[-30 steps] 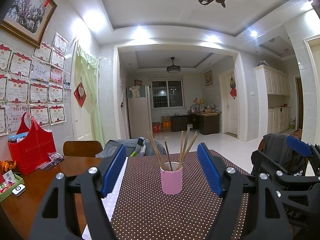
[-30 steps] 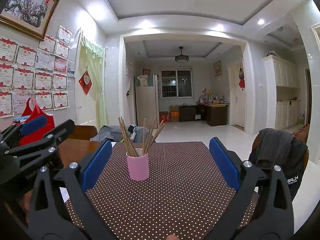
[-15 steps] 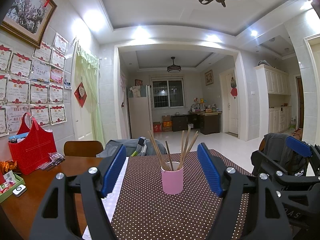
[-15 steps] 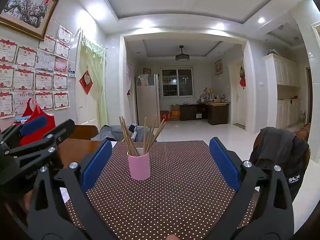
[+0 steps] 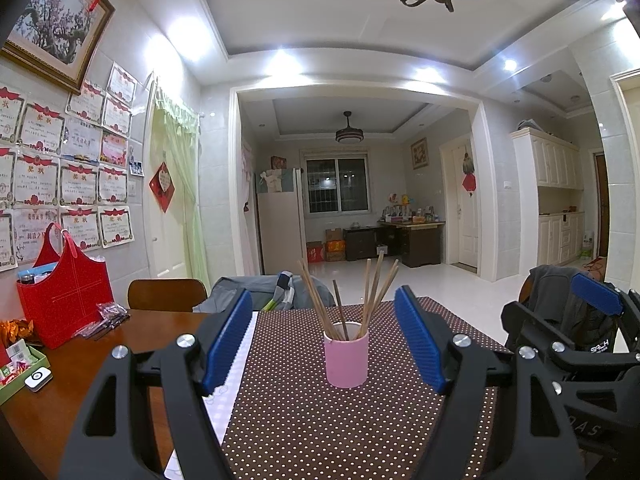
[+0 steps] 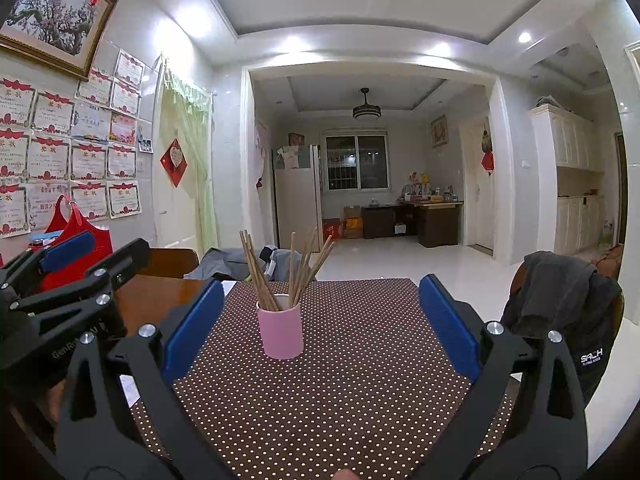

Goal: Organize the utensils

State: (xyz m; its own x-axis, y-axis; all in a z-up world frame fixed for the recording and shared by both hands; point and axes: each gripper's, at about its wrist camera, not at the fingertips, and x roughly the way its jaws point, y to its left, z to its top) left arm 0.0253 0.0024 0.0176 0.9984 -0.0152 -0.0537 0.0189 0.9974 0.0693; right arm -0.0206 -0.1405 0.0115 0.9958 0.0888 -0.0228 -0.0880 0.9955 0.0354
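Dotted tablecloth; left gripper, right gripper wide apart, empty.

Matt pink cup holds wooden chopsticks on dotted cloth.

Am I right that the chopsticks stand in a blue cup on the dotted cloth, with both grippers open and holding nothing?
Not quite: the cup is pink, not blue, as the left wrist view shows. The rest holds: the chopsticks stand in it on the dotted cloth, and the left gripper and right gripper are both open and hold nothing.
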